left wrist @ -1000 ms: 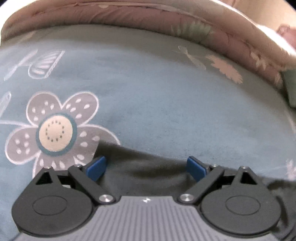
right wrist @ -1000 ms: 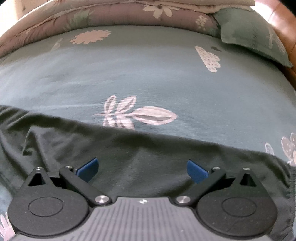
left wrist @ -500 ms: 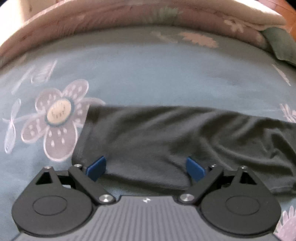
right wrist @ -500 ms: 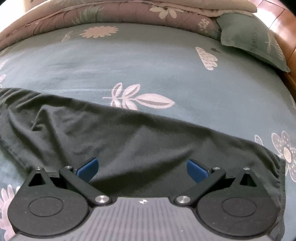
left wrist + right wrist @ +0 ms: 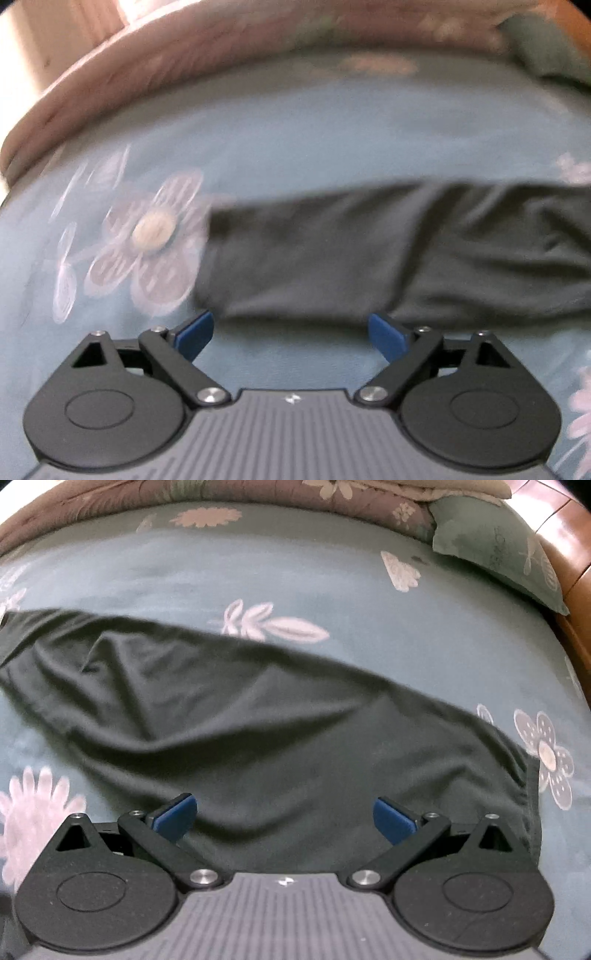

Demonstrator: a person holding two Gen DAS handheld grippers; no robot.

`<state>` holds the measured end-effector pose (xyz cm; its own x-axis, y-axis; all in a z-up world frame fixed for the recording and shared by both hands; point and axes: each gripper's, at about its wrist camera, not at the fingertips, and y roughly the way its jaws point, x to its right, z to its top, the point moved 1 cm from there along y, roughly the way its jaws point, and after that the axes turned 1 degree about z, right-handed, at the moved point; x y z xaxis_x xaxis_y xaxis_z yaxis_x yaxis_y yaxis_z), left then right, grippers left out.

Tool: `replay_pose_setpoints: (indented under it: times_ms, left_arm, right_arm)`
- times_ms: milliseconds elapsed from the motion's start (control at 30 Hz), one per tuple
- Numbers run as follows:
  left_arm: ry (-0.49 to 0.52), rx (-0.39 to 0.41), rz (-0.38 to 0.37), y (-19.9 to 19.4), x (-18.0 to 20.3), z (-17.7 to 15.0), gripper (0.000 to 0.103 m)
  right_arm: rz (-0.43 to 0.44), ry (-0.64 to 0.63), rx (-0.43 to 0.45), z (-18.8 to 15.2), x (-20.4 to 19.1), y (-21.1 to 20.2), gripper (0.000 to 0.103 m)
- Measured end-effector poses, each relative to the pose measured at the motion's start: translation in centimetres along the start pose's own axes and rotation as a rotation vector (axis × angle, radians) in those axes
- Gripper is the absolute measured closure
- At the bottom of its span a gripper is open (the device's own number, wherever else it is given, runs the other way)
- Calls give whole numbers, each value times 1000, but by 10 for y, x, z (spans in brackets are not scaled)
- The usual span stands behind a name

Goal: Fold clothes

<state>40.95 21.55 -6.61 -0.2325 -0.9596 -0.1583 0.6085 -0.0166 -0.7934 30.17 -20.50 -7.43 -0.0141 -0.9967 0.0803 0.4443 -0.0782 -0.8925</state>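
Note:
A dark grey garment lies spread in a long band on the blue-green flowered bedsheet. In the left wrist view its near edge sits just beyond my left gripper, which is open and holds nothing. The same garment fills the middle of the right wrist view, creased, with a hemmed end at the right. My right gripper hovers open over its near part, nothing between the blue pads.
A brownish floral quilt is bunched along the far side of the bed. A green pillow rests at the far right against a wooden headboard. Bare sheet lies beyond the garment.
Both grippers have pulled back and up from the garment, so more of it shows. The left view now has sheet between the fingers where cloth was before.

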Motion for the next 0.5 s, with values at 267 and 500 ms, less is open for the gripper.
replay_pose_setpoints:
  times_ms: [267, 500]
  left_arm:
    - [48, 60, -102, -13, 61, 13, 11]
    - [63, 47, -122, -48, 85, -25, 11]
  right_arm:
    - [-85, -3, -10, 1, -20, 24, 0]
    - [83, -72, -108, -6, -30, 31, 0]
